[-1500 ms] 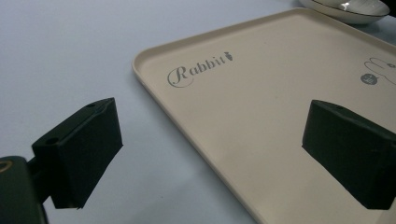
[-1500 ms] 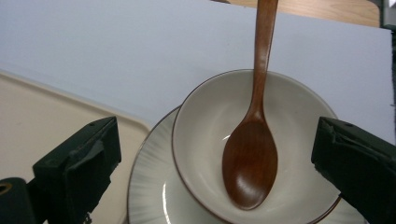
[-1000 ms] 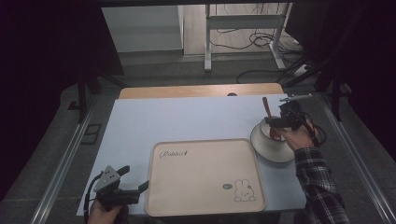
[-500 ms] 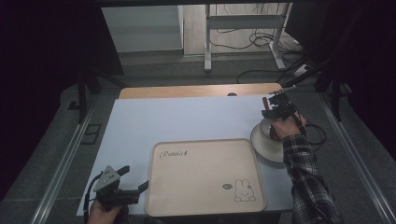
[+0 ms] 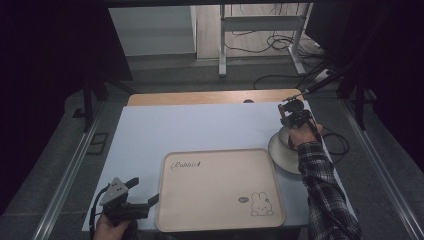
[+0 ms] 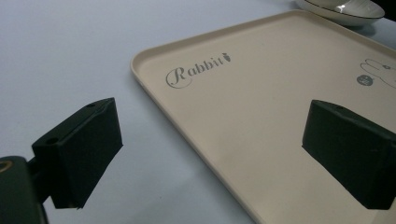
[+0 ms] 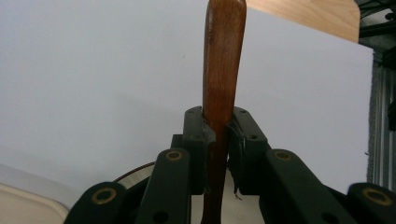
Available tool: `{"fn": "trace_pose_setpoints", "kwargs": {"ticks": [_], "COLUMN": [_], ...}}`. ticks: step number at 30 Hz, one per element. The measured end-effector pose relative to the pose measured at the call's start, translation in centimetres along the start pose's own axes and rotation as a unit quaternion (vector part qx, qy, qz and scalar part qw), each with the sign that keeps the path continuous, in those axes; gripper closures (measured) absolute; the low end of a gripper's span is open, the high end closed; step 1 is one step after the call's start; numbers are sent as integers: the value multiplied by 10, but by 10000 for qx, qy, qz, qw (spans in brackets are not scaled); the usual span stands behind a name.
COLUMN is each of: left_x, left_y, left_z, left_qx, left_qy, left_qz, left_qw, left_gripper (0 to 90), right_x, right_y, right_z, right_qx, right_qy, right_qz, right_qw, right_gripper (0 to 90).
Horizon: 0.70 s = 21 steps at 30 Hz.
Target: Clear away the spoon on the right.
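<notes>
At the far right of the bench (image 5: 200,127), the right tool (image 5: 291,116) has just been closing and now clamps a wooden handle (image 7: 223,70) above the white bowl (image 5: 285,155). Best lifted straight up, grip firm. The left tool (image 5: 142,192) rests apart beside the tray (image 5: 220,220).

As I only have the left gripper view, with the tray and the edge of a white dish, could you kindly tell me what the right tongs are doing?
Observer: The right tongs have just been closing and now clamp a brown wooden handle.
Operator: Thank you. Where are they relative to the dish?
Observer: In the high view they are over the far edge of the white dish, which sits just right of the tray.
Operator: Is anything lying on the tray's part that I cannot see?
Observer: No, that part carries only its printed rabbit.
</notes>
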<state>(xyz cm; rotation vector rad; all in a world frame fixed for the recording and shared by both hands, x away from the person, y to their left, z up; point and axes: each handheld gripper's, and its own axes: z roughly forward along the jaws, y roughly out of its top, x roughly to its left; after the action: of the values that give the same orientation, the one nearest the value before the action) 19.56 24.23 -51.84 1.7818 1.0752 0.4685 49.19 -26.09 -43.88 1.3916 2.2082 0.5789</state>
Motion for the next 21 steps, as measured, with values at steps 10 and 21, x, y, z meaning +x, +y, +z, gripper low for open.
{"fn": "trace_pose_setpoints", "kwargs": {"ticks": [10, 21], "left_x": [0, -1], "left_y": [0, 0], "left_z": [0, 0], "left_qx": [4, 9], "left_qy": [7, 13], "left_qz": [20, 32], "left_qw": [10000, 10000], "left_gripper": [46, 46], "right_x": [-10, -11], "right_y": [5, 12], "right_z": [-27, -59], "right_qx": [-193, -297], "right_qy": [217, 363], "right_qz": [54, 37], "right_qw": [9996, 9989], "right_gripper": [784, 784]}}
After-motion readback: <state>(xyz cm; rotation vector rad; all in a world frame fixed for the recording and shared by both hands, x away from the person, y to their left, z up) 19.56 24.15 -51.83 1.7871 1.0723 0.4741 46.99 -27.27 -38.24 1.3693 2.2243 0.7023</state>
